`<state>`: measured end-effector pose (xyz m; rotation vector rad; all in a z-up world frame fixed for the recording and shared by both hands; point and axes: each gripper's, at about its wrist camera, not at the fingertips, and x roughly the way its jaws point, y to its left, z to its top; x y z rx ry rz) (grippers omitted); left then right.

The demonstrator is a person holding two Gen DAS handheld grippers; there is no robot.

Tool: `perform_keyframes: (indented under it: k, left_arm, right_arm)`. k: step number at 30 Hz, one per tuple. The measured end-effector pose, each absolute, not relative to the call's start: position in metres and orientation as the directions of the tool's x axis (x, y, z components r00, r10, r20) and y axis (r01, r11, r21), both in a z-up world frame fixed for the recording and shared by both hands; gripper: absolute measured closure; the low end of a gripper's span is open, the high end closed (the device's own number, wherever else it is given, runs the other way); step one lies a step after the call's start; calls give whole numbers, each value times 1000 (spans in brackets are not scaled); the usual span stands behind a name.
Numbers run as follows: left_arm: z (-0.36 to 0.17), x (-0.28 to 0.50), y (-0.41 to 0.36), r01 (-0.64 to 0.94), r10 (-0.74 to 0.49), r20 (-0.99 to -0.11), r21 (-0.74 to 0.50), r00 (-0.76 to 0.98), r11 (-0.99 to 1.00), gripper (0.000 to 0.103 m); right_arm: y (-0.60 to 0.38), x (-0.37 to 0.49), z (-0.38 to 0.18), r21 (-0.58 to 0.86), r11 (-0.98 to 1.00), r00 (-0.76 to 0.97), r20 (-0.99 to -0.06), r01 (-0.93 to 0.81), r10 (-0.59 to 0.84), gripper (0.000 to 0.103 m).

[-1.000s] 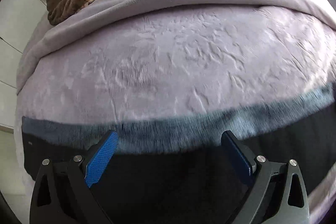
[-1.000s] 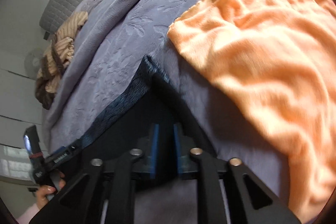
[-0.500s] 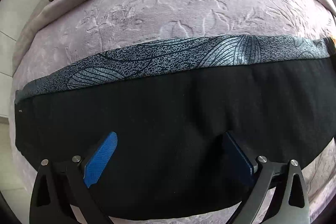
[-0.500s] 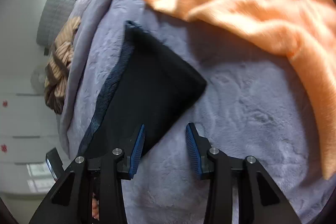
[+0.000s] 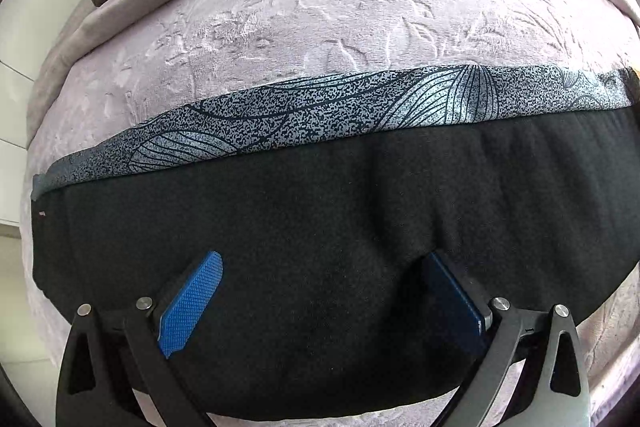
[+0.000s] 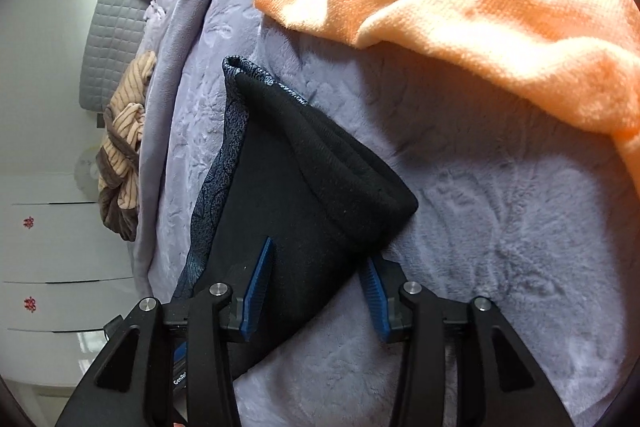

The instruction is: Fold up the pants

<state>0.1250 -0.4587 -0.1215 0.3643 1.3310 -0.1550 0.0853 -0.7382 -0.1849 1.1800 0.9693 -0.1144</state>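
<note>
Our black fleece pants with the grey leaf-print band [image 5: 320,227] lie folded into a long strip on the lilac embossed bedspread [image 5: 320,27], below the orange knitted blanket [image 6: 480,7]. To finish this fold well, we judge we should let the cloth settle flat and lift straight away without snagging it. The left tongs [image 5: 320,299] stand released, wide above the fabric. The right tongs [image 6: 316,291] are opening, the folded corner between them but unpressed. A second ago the right tongs were clenched on that corner and the pants hung lower in the left view; now they lie spread.
</note>
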Motion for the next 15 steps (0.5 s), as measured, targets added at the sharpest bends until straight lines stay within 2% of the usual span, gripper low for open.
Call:
perform_keyframes:
  k: [9, 15]
  left_arm:
    - [-123, 132, -453, 324, 97, -966, 173, 240, 930, 1]
    - [-121, 128, -458, 326, 100, -965, 178, 244, 929, 1]
  right_arm:
    - [-734, 94, -162, 809, 451, 701, -567, 376, 432, 53]
    - [-727, 96, -181, 721, 546, 618, -674, 428, 405, 55]
